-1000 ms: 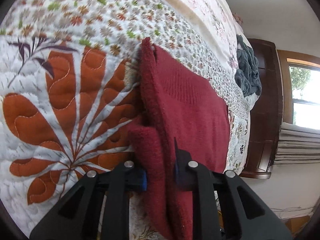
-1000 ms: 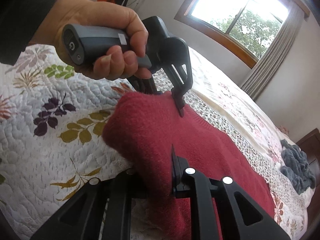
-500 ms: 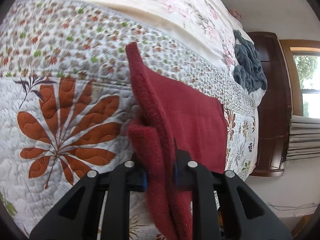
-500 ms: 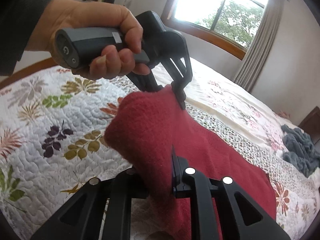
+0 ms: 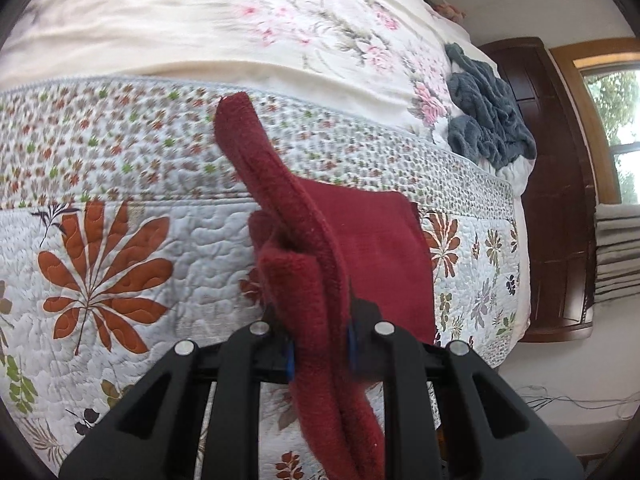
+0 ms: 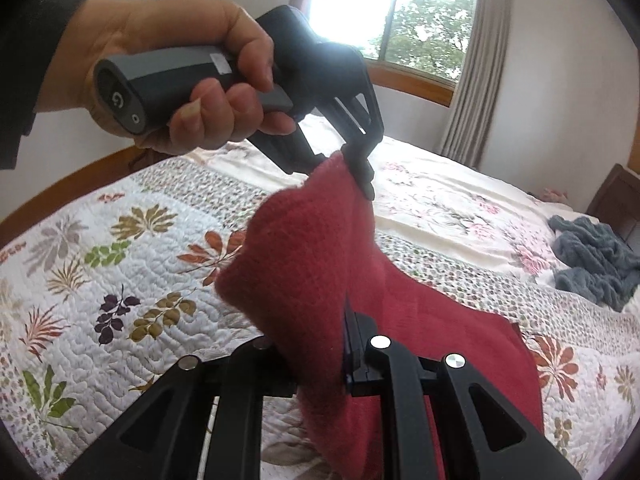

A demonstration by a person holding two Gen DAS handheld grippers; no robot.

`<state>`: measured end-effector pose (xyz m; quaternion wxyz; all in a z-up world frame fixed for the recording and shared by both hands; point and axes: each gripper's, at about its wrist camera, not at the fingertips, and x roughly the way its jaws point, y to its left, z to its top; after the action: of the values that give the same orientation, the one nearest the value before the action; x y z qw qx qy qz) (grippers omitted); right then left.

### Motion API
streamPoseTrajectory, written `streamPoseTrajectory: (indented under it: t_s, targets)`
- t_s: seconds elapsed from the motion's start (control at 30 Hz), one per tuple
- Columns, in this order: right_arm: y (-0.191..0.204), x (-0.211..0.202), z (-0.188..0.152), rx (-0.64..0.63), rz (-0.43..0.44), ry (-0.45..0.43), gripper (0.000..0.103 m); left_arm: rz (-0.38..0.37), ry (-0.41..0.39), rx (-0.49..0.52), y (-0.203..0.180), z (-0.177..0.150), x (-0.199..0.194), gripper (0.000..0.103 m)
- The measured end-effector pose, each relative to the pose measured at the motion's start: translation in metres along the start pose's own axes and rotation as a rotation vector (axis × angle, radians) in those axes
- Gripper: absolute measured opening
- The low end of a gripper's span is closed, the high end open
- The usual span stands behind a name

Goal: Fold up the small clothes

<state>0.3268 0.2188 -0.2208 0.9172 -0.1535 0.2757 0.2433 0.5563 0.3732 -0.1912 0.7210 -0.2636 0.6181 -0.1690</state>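
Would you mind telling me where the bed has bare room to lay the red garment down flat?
The leaf-print quilt left of the red garment is bare, and so is the cream floral sheet beyond the small-flowered band. It is crowded near the headboard, where the grey-blue blanket lies bunched.

The sweater is fuzzy red knit cloth with a matt, napped surface. The quilt is stitched cotton-like cloth, puckered and printed with leaves. The sheet looks smooth and soft. The blanket is grey plush, deeply piled. Each hand-held gripper is matt black plastic with shiny metal screw heads. The headboard is dark wood with a glossy finish.
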Motion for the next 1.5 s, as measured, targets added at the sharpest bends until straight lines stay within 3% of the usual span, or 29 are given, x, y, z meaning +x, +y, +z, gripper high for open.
streamPoseTrajectory:
  t_s: [0.4, 0.8, 1.5]
  targets:
    - [-0.056, -0.023, -0.011, 0.130, -0.003, -0.003, 0.015, 0.058, 0.006, 0.064, -0.076, 0.000, 0.021, 0.015]
    - [-0.112, -0.031, -0.045, 0.285, 0.002, 0.020, 0.015, 0.132, 0.056, 0.120, -0.140, 0.000, 0.080, 0.015]
    - [-0.183, -0.021, -0.120, 0.564, 0.068, 0.041, 0.015, 0.306, 0.106, 0.186, -0.191, -0.012, 0.186, 0.015]
